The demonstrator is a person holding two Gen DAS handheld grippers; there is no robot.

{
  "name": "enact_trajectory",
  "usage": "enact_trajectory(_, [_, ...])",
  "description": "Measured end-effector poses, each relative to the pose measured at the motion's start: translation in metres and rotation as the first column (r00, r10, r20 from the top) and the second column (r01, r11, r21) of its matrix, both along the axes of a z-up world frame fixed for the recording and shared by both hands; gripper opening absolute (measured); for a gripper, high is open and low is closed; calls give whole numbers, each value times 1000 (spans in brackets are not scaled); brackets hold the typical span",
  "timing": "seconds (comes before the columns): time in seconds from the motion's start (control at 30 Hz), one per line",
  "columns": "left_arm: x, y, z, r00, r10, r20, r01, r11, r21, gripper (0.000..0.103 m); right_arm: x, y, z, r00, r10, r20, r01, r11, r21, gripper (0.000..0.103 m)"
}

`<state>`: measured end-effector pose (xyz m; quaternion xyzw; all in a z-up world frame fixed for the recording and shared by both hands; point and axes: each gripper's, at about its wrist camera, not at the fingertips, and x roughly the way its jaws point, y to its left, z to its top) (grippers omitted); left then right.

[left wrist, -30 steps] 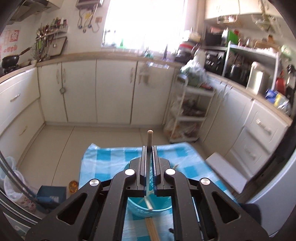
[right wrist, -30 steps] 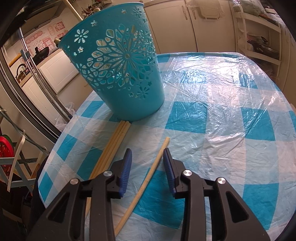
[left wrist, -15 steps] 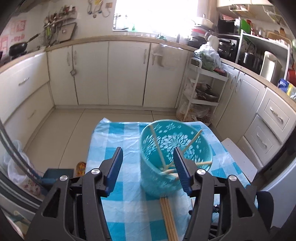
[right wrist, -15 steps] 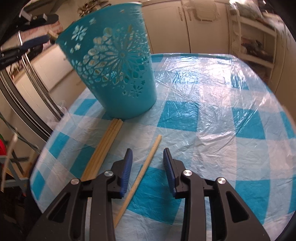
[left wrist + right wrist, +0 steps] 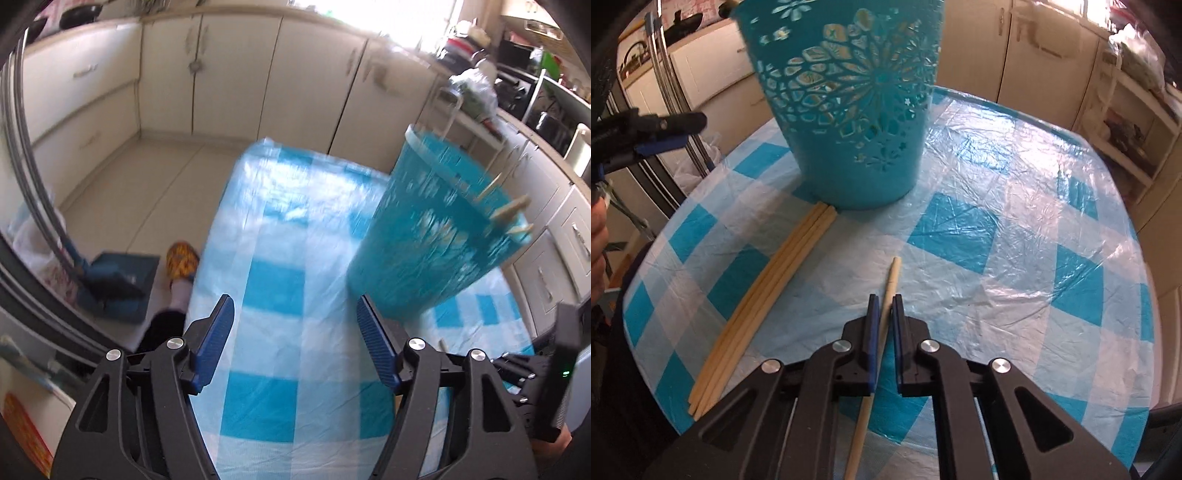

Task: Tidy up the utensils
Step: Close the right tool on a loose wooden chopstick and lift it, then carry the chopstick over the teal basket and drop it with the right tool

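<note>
A teal perforated basket (image 5: 846, 103) stands on the blue-checked table (image 5: 1034, 229); in the left wrist view the basket (image 5: 436, 236) is blurred and holds several wooden chopsticks (image 5: 509, 214). My right gripper (image 5: 884, 306) is shut on a single wooden chopstick (image 5: 892, 275) lying on the table in front of the basket. A bundle of wooden chopsticks (image 5: 768, 291) lies to its left, tips against the basket base. My left gripper (image 5: 295, 332) is open and empty above the table, left of the basket; it also shows in the right wrist view (image 5: 661, 133).
White kitchen cabinets (image 5: 229, 74) line the walls. A wire rack with shelves (image 5: 1126, 122) stands beyond the table's far right. A blue dustpan (image 5: 118, 284) and a slipper (image 5: 181, 258) lie on the floor by the table's left edge (image 5: 210, 266).
My left gripper let go of its chopstick into the basket, opened and swung away to the left. My right gripper closed on the single chopstick on the table.
</note>
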<state>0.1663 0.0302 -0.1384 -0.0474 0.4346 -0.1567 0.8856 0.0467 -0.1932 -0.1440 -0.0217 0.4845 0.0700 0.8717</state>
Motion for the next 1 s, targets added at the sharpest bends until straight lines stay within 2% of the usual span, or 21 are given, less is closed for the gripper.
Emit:
enact_trajectory(0.1, [-6,-4,-13,1000,1,-9,-1,999,35,69,-7,-9,-1,999,-33,3,33,996,83,6])
enact_trajectory(0.13, [-8,-4,-15,1000,1,-9,0,999,41,70,-12,-15,2,999,-45,16,42,987,157,6])
enact_trajectory(0.23, [-12,-6,-25,1000,3,-19,-2,998,67,75,-27,-27,18,996,-65,61,44,952,302,6])
enact_trajectory(0.4, [-12,-3,-36,998,16,-56,-12,998,66,78,-43,-41,69,978,-99,183,-9,858,514,6])
enact_trajectory(0.5, [-14,-3,-40,998,20,-62,-16,997,69,78,-40,-38,109,955,-118,271,-68,805,590,6])
enact_trajectory(0.63, [-18,-4,-39,998,21,-60,-17,998,67,78,-21,-34,157,902,-169,397,-132,768,627,6])
enact_trajectory(0.73, [-21,-7,-37,998,17,-57,-14,998,61,79,-1,-38,186,851,-246,464,-127,761,636,6])
enact_trajectory(0.83, [-26,-10,-35,998,13,-62,-10,999,49,79,34,-32,204,793,-322,518,-75,791,607,6])
enact_trajectory(1.0, [-34,-14,-31,998,4,-64,-2,1000,31,80,73,-29,197,717,-422,555,96,848,521,6])
